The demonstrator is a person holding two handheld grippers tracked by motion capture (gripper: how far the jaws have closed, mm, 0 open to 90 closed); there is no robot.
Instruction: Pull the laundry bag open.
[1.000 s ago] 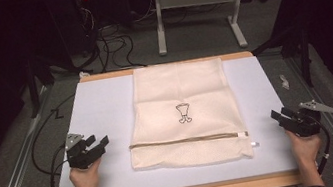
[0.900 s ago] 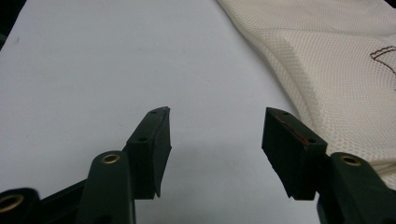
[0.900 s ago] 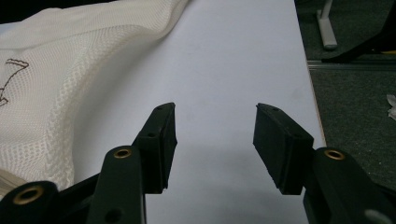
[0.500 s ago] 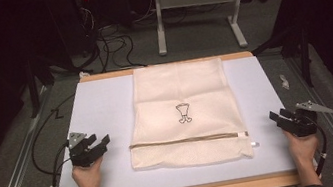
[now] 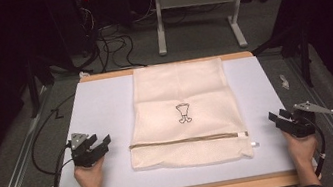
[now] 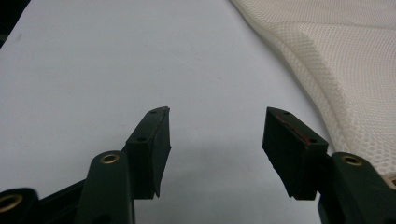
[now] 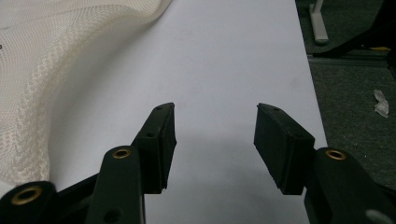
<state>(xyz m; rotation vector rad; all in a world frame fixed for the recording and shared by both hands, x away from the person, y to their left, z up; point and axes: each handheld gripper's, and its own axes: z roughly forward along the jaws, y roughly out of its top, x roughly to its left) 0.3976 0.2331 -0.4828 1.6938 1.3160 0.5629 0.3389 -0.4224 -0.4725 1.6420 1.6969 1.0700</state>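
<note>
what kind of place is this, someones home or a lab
Most likely a lab or recording workspace, not a home. A mesh laundry bag lies on a white-topped table between two hand-held grippers, left gripper and right gripper. Behind, loose cables trail over grey carpet beside a metal desk frame.

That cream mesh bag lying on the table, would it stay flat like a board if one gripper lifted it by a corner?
Probably not. The mesh bag lies limp, and its edge curves and ripples in the left gripper view, so it would likely droop and fold. The open weave suggests it is light for its size. Its zipper may stiffen that one line slightly.
</note>
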